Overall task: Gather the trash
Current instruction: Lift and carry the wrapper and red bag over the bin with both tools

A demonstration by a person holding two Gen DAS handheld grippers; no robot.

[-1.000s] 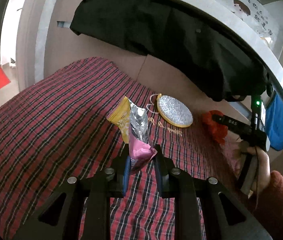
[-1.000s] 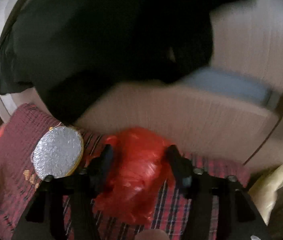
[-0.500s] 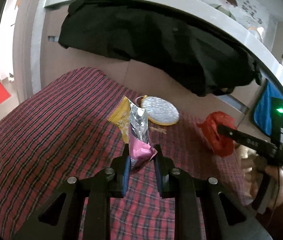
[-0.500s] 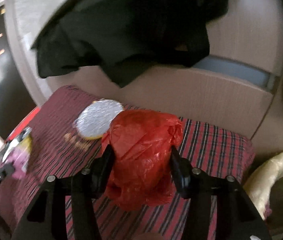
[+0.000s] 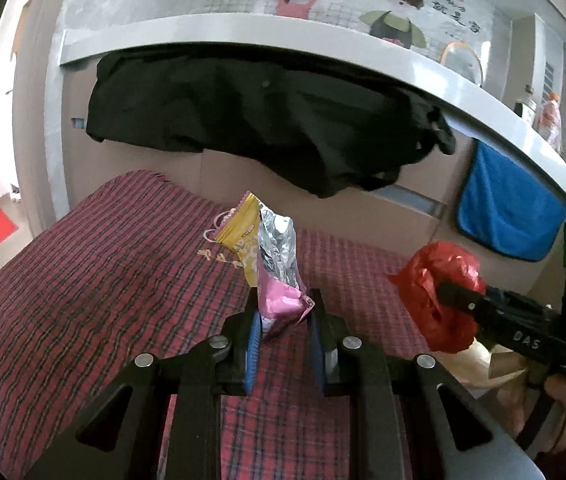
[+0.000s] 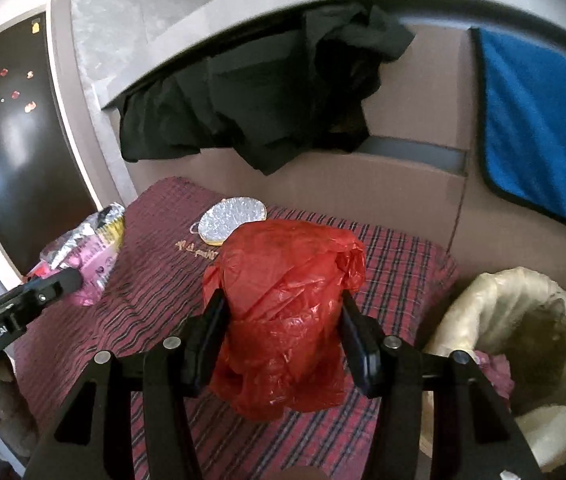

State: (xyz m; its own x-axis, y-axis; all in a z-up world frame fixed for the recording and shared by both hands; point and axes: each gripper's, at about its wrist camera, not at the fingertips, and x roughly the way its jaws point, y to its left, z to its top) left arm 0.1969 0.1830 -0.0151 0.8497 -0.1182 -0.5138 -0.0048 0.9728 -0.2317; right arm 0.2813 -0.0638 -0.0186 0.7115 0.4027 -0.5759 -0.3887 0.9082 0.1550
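The step in hand looks like carrying two loads of trash to the lined bin (image 6: 523, 344), which stands low and to the right of the right hand-held gripper (image 6: 281, 334), just past the edge of the plaid-covered table (image 6: 155, 292). To do it well, bring each load fully over the bin's mouth before letting go, and release the bulky one first so the small one falls on top.

The right hand-held gripper pinches the crumpled red plastic bag (image 6: 287, 312) with its jaws set wide around it. The bag bulges above and below the pads, so the grip is on soft folds. The jaws have just been closing a little on the bag, and the hold should stay firm until the bag hangs over the liner.

The left hand-held gripper (image 5: 283, 332) stands narrow, pinching the pink end of a snack wrapper (image 5: 279, 272). Its silver inside and a yellow wrapper rise ahead of the fingers, clear of the table. This load is light and may cling to the pads, so a small shake may be needed.

Hard to make out: the bin's depths are dark, with only a pinkish scrap showing. Whether the yellow wrapper is gripped or merely stuck to the pink one is unclear. A round silver disc (image 6: 231, 218) and some crumbs lie on the cloth ahead of the red bag. From the left wrist view the wrappers hide most of the disc.
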